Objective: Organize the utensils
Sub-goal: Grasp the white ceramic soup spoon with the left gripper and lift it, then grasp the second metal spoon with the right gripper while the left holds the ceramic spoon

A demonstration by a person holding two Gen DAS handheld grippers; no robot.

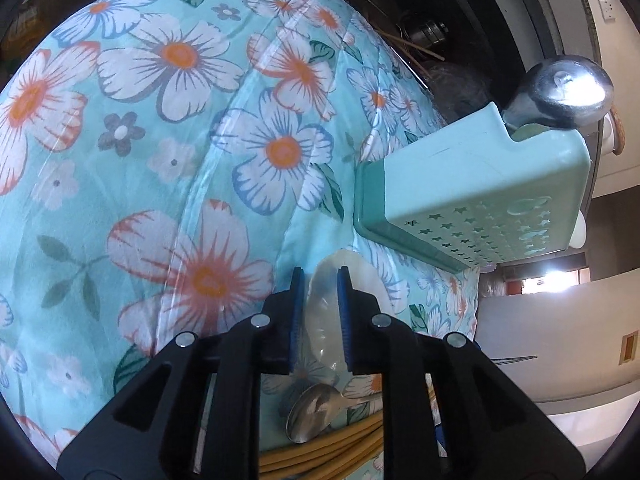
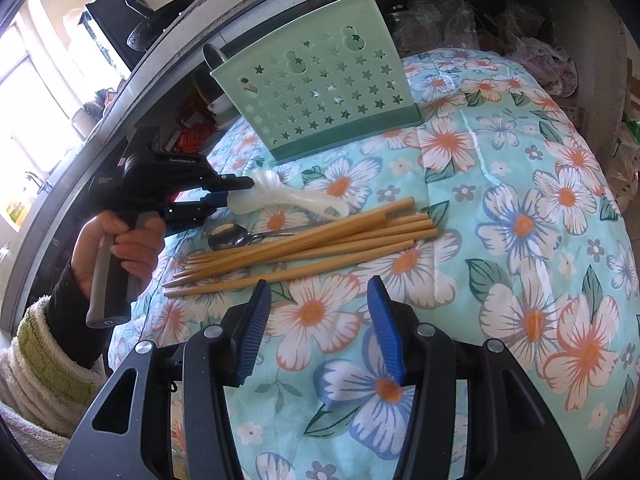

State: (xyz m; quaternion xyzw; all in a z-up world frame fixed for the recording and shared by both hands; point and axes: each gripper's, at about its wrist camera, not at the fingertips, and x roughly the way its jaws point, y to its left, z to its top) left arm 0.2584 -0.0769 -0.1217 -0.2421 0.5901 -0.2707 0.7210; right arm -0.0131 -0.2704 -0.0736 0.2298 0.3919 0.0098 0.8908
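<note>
**Two grippers over scattered utensils**

Your left gripper point(image 1: 321, 276) pinches the white plastic spoon point(image 2: 280, 196) on the floral cloth point(image 2: 500, 208), below the green caddy point(image 2: 320, 92). Beside it lie a metal spoon point(image 2: 230, 237) and bamboo chopsticks point(image 2: 320, 240). Your right gripper point(image 2: 320, 292) hovers half-open, empty.

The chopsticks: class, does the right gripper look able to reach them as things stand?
Probably yes. The right gripper is open and empty, the chopsticks lie just ahead of it on the floral cloth, and nothing lies between; the left gripper works off to the side.
</note>
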